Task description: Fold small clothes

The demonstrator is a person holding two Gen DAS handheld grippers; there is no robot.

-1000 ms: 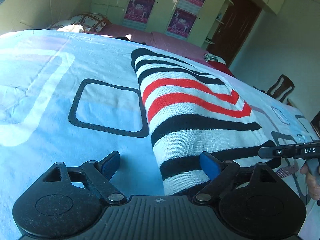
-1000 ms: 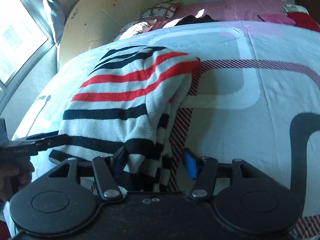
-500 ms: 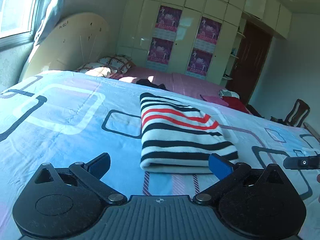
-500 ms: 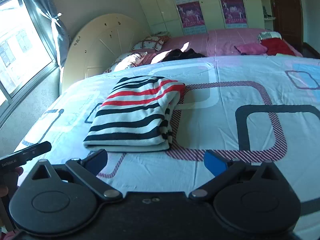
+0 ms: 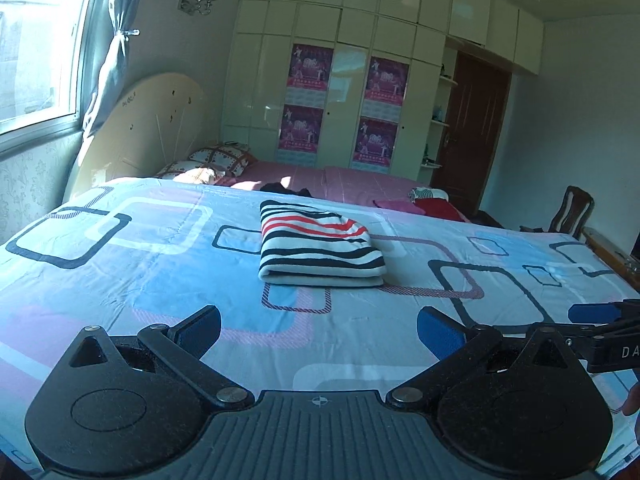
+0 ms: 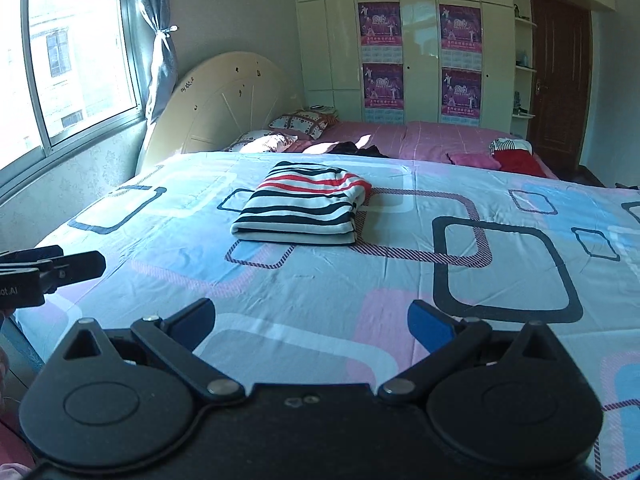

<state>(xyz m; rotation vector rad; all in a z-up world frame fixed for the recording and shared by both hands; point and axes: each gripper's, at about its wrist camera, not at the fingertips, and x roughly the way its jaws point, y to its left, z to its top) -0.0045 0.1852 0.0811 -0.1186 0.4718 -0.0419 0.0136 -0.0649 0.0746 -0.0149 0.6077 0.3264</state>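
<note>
A white knit sweater with black and red stripes (image 5: 320, 246) lies folded in a neat rectangle on the patterned bedsheet (image 5: 160, 272). It also shows in the right wrist view (image 6: 302, 206). My left gripper (image 5: 318, 330) is open and empty, held well back from the sweater above the sheet. My right gripper (image 6: 312, 322) is open and empty too, also well back. Each gripper shows at the edge of the other's view: the right one (image 5: 600, 320) and the left one (image 6: 52, 266).
A second bed with a pink sheet (image 6: 420, 138) stands behind, with pillows (image 6: 300, 124), a dark garment (image 6: 356, 148) and red and pink clothes (image 6: 512, 158). A wardrobe with posters (image 5: 344, 112), a door (image 5: 472, 136) and a chair (image 5: 572, 212) line the far side.
Both grippers have let go of the sweater and pulled back and up from it. The sweater now lies folded on the sheet, much farther from both cameras.
</note>
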